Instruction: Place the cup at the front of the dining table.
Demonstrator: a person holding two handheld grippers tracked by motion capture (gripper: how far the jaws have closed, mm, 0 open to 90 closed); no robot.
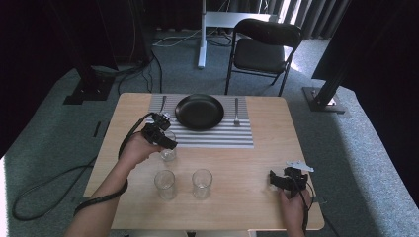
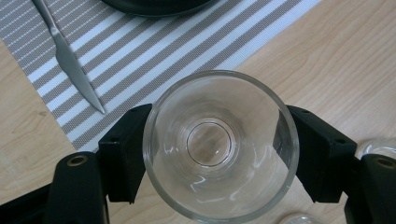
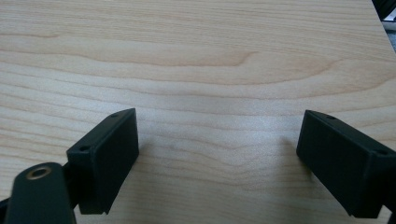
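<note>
My left hand-held gripper (image 2: 219, 154) straddles a clear drinking glass (image 2: 219, 147), one black jaw against each side of its wall just under the rim, so the jaws stand about a glass-width apart and closed on it; the left gripper view looks straight down the glass to its round base. In the high view this glass (image 1: 168, 150) stands upright at the near-left corner of the striped placemat (image 1: 217, 136), with the left hand-held gripper (image 1: 165, 140) over it and my left hand (image 1: 136, 150) behind. I judge the step in hand to be carrying this glass to a place in the setting, and to do it well I keep the squeeze firm but gentle, since smooth glass slips and a hard pinch near the rim could crack it; I hold it level, lift straight up before travelling, and steer clear of the table knife (image 2: 70, 58) lying on the placemat to the left of the black plate (image 1: 199, 111). Two more empty glasses (image 1: 164, 183) (image 1: 202, 182) stand on the bench (image 1: 257, 163) nearer to me, apart from the held one. My right hand-held gripper (image 3: 219, 158) rests wide open over bare wood at the near-right of the bench, holding nothing and well apart from the glasses. A fork (image 1: 236, 111) lies right of the plate.
</note>
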